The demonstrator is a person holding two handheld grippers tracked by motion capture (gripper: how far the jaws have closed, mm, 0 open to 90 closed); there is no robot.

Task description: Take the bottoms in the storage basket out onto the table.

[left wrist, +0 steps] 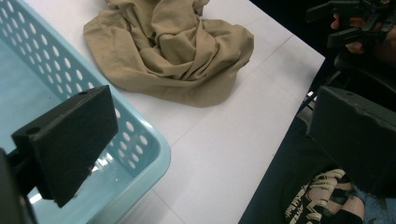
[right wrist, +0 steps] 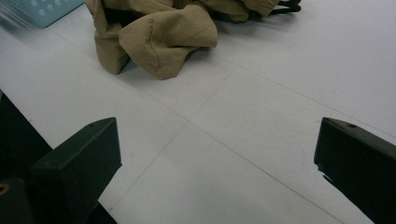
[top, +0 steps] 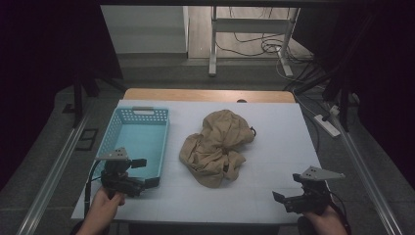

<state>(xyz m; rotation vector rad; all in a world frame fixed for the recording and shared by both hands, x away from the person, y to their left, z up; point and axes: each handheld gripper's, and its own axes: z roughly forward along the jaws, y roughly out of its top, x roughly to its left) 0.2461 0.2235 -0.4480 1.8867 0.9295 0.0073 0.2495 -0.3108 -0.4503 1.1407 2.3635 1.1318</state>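
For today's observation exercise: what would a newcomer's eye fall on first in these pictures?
First the crumpled tan cloth, heaped in the middle of the white table. Next the light blue perforated basket to its left, which looks empty. Then the two hand-held grippers at the near edge, the left gripper by the basket's near corner and the right gripper opposite, both with jaws apart.

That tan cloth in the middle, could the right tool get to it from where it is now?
Probably yes. The right tool is open, and bare white table lies between it and the crumpled tan cloth, with nothing in the way.
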